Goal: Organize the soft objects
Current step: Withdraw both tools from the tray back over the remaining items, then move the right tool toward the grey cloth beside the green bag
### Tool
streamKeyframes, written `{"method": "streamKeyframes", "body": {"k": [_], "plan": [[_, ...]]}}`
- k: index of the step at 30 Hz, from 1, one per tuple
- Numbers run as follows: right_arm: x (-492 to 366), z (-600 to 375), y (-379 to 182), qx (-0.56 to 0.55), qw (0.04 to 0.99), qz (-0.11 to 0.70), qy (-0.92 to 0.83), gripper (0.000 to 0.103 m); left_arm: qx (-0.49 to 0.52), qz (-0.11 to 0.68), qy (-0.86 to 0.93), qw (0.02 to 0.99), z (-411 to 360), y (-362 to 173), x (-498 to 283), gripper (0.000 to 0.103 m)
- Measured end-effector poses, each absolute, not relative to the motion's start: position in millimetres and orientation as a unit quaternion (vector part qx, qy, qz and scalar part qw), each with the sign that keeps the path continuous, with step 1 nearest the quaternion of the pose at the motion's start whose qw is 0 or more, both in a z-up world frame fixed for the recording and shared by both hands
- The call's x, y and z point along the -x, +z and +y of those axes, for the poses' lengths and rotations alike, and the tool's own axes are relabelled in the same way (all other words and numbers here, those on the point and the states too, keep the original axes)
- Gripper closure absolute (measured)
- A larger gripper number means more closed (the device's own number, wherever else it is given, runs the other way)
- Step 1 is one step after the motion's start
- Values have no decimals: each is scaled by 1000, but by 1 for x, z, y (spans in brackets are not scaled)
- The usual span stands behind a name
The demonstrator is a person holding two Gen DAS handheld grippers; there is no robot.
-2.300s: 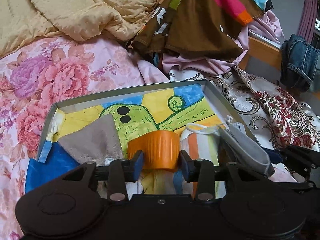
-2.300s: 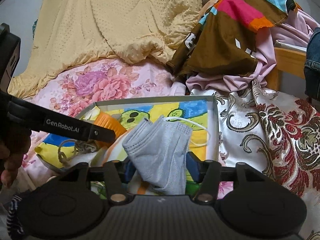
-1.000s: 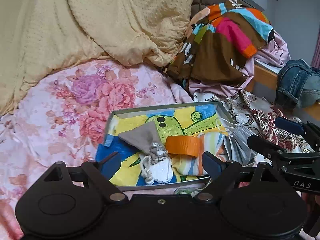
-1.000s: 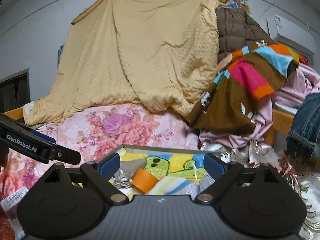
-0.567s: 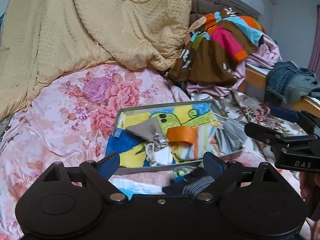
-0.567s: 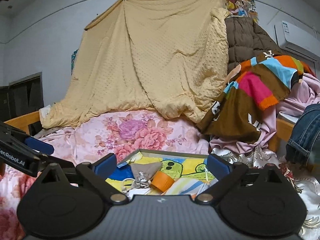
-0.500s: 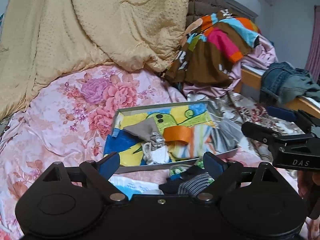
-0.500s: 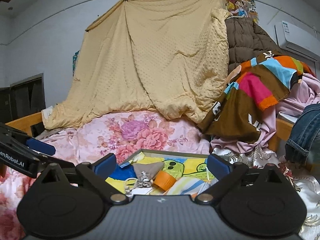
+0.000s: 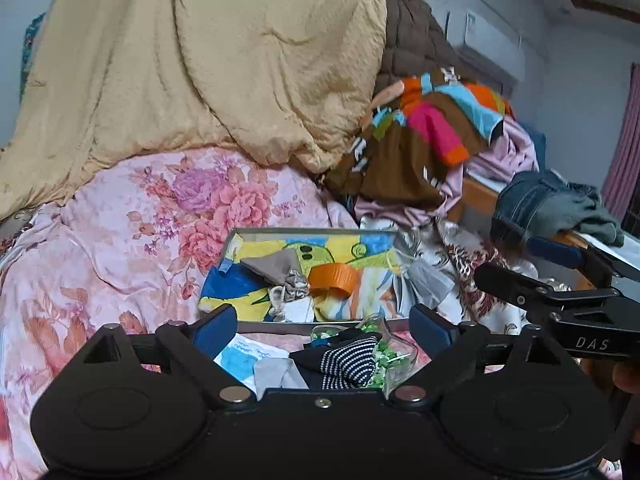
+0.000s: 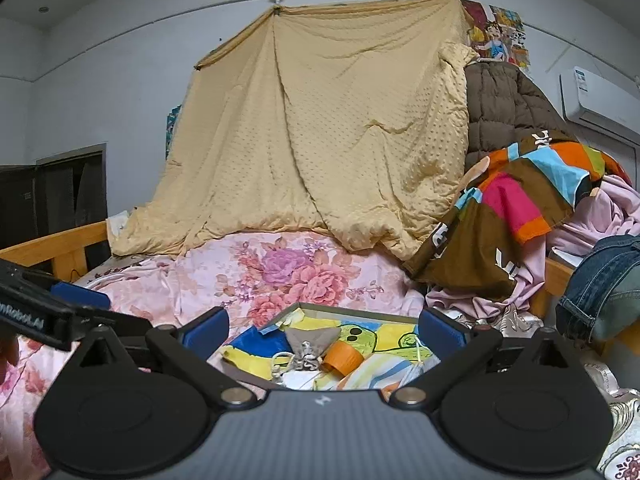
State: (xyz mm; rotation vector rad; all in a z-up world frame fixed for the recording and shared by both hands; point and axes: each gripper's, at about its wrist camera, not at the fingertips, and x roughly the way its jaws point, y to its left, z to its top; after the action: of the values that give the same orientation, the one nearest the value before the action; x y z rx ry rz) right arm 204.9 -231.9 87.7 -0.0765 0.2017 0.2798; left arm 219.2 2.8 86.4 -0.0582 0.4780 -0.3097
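Note:
A shallow tray [image 9: 312, 231] with a bright cartoon lining lies on the bed. In it are a grey-brown pouch [image 9: 272, 266], an orange roll [image 9: 333, 278], a grey face mask [image 9: 428, 282] and a striped cloth [image 9: 362, 296]. My left gripper [image 9: 320, 326] hangs back from the tray's near edge, jaws opening with nothing between them. Below it lie a navy striped sock [image 9: 348, 360] and a clear bag of green bits [image 9: 386, 354]. My right gripper [image 10: 323, 330] is also opening and empty, facing the tray [image 10: 360, 313] and orange roll [image 10: 344, 358]. Each gripper shows at the other view's edge: right gripper [image 9: 490, 250], left gripper [image 10: 128, 312].
A pink floral sheet [image 9: 120, 240] covers the bed. A yellow blanket [image 10: 320, 140] hangs behind it. A heap of clothes [image 9: 424, 148] and jeans [image 9: 536, 200] sit on the right by a wooden bed rail [image 10: 52, 248]. A blue and white packet [image 9: 244, 354] lies near the sock.
The left gripper let go of the orange roll and the right let go of the grey mask. Both drew back from the tray, rose and spread wider. The sock and bag came into view.

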Motion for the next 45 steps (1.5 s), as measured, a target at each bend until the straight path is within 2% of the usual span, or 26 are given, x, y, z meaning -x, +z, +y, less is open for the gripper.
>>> {"method": "streamKeyframes", "body": {"k": [2, 9, 13, 20, 32, 45], "plan": [[-200, -232, 86, 40, 984, 102, 142, 0, 22, 221, -147, 964, 2, 82, -208, 1], [-183, -240, 71, 37, 982, 123, 139, 0, -2, 219, -155, 963, -9, 63, -190, 1], [-175, -252, 54, 31, 979, 153, 131, 0, 8, 245, -152, 957, -12, 46, -185, 1], [-176, -262, 36, 31, 972, 196, 125, 0, -31, 287, -155, 945, -19, 17, -172, 1], [-192, -242, 0, 49, 945, 276, 168, 0, -65, 338, -137, 929, -19, -4, -176, 1], [-195, -227, -14, 76, 931, 304, 186, 0, -75, 369, -99, 921, 0, -17, -177, 1]]}}
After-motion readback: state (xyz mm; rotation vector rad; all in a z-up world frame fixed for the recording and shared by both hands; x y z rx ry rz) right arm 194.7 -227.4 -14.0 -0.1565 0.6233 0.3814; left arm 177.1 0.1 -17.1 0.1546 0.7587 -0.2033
